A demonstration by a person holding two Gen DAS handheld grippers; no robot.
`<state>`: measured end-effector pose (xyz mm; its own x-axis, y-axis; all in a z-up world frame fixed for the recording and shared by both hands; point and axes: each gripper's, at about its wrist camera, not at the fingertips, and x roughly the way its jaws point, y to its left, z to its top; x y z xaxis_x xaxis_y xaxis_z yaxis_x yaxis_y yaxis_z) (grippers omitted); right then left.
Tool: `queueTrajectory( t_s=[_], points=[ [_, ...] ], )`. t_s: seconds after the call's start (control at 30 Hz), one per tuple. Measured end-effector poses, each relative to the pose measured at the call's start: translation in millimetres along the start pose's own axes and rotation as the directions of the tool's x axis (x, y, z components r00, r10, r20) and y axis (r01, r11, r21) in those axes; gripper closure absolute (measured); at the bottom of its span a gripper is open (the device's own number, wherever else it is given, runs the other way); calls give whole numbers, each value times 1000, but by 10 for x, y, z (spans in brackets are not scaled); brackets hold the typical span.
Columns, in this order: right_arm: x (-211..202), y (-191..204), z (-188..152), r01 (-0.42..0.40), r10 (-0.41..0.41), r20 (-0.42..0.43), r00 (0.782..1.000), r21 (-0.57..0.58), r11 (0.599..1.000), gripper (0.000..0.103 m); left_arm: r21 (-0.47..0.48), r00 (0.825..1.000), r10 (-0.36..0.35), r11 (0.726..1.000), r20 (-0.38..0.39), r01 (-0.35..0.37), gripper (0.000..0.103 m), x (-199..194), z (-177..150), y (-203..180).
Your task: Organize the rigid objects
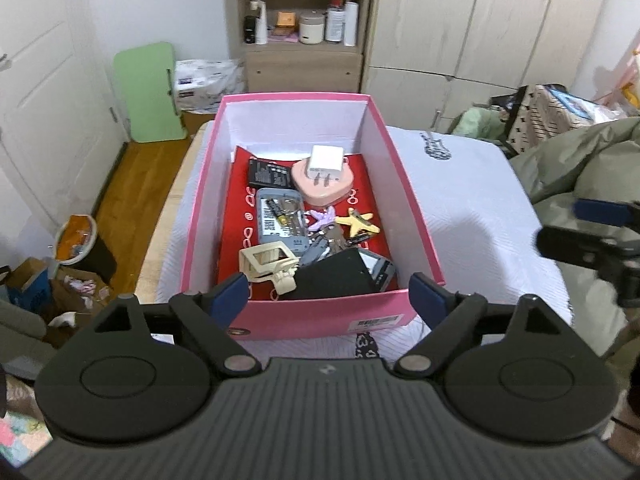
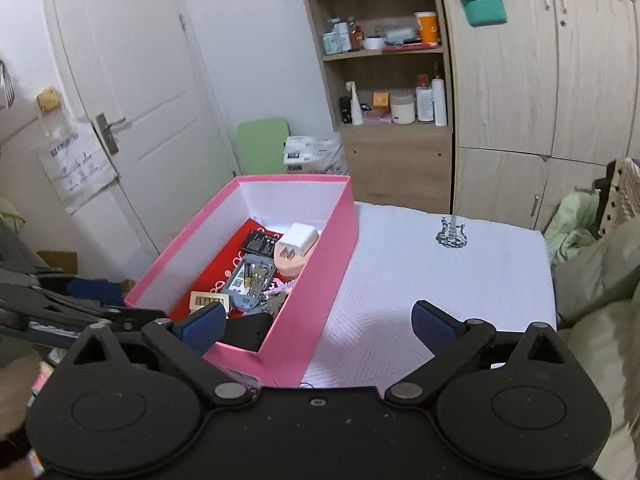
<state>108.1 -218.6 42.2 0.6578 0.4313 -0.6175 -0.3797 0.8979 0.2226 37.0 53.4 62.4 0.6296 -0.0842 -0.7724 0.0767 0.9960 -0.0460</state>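
Observation:
A pink cardboard box [image 1: 320, 312] stands on a white-covered bed [image 1: 472, 216]. It holds a white charger [image 1: 326, 159], a pink heart-shaped case [image 1: 324, 190], a black battery [image 1: 268, 174], a grey phone shell [image 1: 280, 220], a beige hair claw [image 1: 270, 266], purple and yellow starfish clips [image 1: 358, 222] and a black wallet [image 1: 332, 280]. My left gripper [image 1: 330, 298] is open and empty, above the box's near wall. My right gripper [image 2: 316, 322] is open and empty, over the box's [image 2: 320, 280] right wall. The right gripper also shows at the right edge of the left wrist view [image 1: 592, 236].
A wooden shelf unit [image 1: 300, 20] with bottles and jars and pale wardrobes [image 2: 540, 80] stand beyond the bed. A green folding table [image 1: 148, 92], a white door [image 2: 132, 92], floor clutter [image 1: 60, 272] at left. A bag [image 1: 560, 112] and olive jacket [image 1: 580, 160] lie right.

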Motion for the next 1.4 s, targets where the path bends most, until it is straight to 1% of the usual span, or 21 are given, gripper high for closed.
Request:
queueTrajectory(
  t_s=[0.13, 0.23, 0.3, 0.4, 0.7, 1.03, 1.17, 1.27, 1.4],
  points=[
    [-127, -13, -80, 39, -40, 28, 999, 22, 999, 2, -2, 998, 62, 998, 3, -62, 11, 37, -12, -76],
    [-149, -10, -121, 74, -75, 5, 997, 14, 997, 2, 10, 996, 88, 996, 15, -88, 11, 41, -30, -143],
    [-166, -17, -147, 109, -109, 9, 994, 19, 994, 2, 14, 996, 86, 996, 13, -86, 10, 47, -37, -184],
    [-186, -22, -173, 131, -131, 6, 991, 24, 991, 2, 11, 997, 70, 997, 10, -70, 10, 53, -61, -235],
    [-245, -74, -277, 152, -153, 6, 988, 40, 988, 2, 15, 996, 85, 996, -4, -85, 9, 90, -164, -385],
    [-230, -145, -347, 190, -190, 4, 982, 43, 981, 2, 40, 996, 88, 995, 1, -88, 9, 109, -228, -424],
    [-220, -136, -367, 194, -194, 6, 981, 49, 980, 2, 46, 996, 88, 995, 6, -88, 8, 104, -239, -433],
    [-231, -127, -379, 191, -192, 8, 981, 38, 981, 2, 41, 996, 87, 995, 14, -87, 5, 89, -246, -421],
    [-244, -126, -387, 189, -189, 10, 982, 36, 981, 2, 34, 996, 90, 995, 22, -91, 5, 78, -249, -409]
  ],
)
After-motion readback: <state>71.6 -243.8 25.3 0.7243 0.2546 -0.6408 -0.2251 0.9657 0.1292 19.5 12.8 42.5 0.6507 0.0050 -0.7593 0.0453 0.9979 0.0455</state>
